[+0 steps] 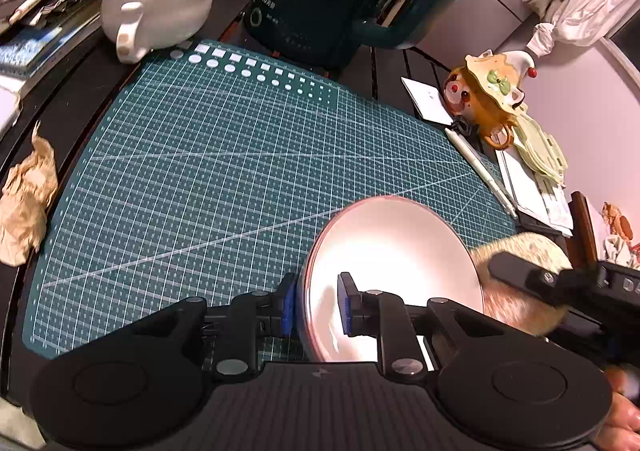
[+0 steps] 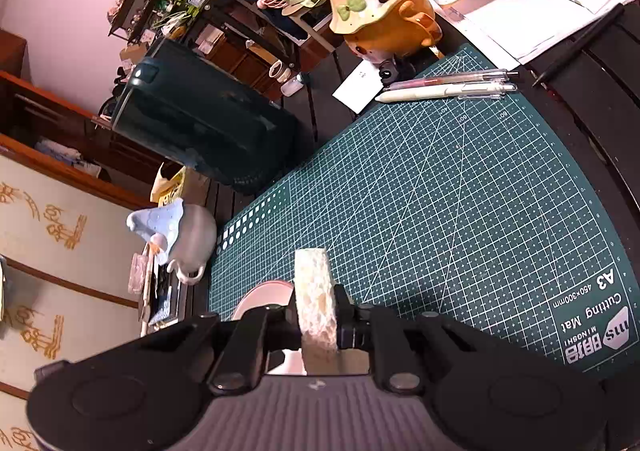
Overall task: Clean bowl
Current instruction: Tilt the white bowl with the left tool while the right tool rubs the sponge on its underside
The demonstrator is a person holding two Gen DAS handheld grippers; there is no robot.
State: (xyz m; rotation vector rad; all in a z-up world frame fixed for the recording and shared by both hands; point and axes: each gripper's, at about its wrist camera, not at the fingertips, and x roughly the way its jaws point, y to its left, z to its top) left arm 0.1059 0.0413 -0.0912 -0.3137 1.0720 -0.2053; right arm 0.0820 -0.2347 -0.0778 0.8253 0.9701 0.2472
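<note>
The bowl sits at the near right of the mat on the worktop. The left tongs straddle its rim, pads slack. The right tongs clamp a sponge for wiping.

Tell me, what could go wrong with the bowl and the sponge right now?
1. The left claw straddles only the rim of the tilted bowl, and no pad clearly presses it, so the bowl might slip or drop onto the cutting mat.
2. The right claw pinches the sponge thinly; hard scrubbing could pull it loose.
</note>
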